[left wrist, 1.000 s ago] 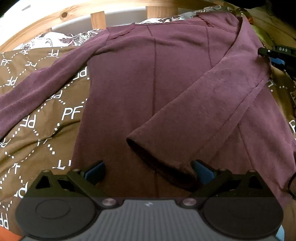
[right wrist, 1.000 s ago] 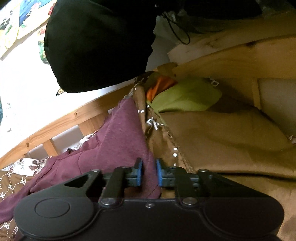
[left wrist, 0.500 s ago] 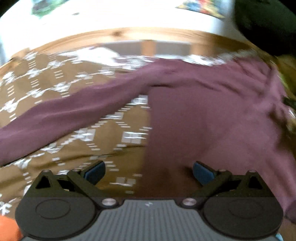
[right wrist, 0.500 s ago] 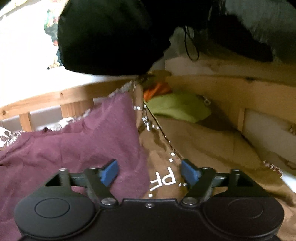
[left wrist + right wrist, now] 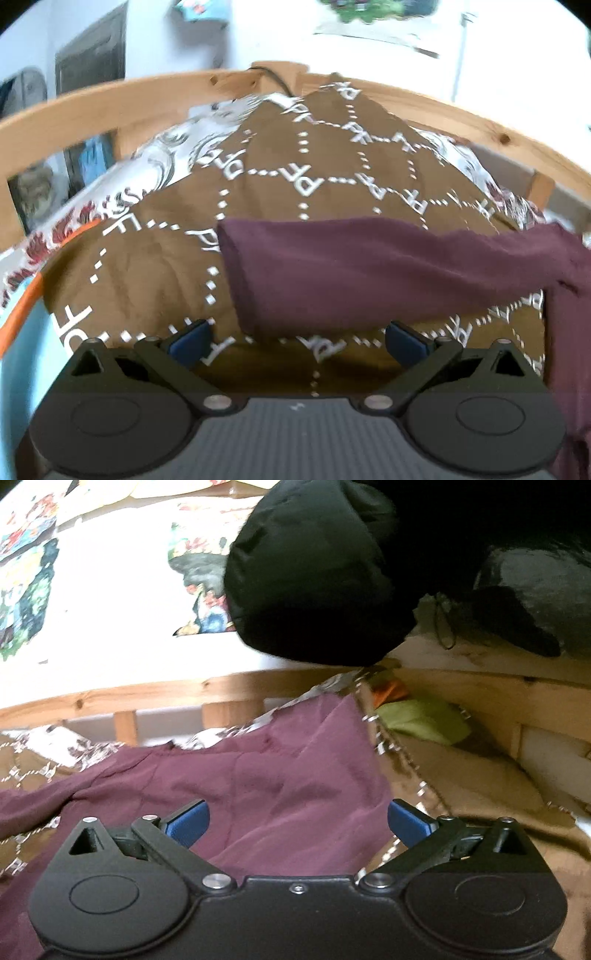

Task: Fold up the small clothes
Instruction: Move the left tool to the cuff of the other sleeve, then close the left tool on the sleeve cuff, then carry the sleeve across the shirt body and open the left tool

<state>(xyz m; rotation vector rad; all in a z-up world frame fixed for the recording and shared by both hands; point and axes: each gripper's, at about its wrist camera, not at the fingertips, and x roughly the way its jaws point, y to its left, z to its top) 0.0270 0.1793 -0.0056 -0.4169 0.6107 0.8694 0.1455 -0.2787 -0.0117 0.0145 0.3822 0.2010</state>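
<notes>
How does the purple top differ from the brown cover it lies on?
The purple top is plain, while the brown cover carries white dotted diamonds and letters. The top is a shaped garment with a long sleeve lying stretched out; the cover is a wide sheet spreading well beyond it. Both are soft cloth, lying slightly rumpled on the bed.

- A home bedroom: a pale pine bed frame (image 5: 155, 92) curves across the upper frame.
- A brown quilted bedspread with white dotted diamonds (image 5: 295, 177) fills the centre.
- Colourful pictures on the white wall (image 5: 26, 602), upper left.
</notes>
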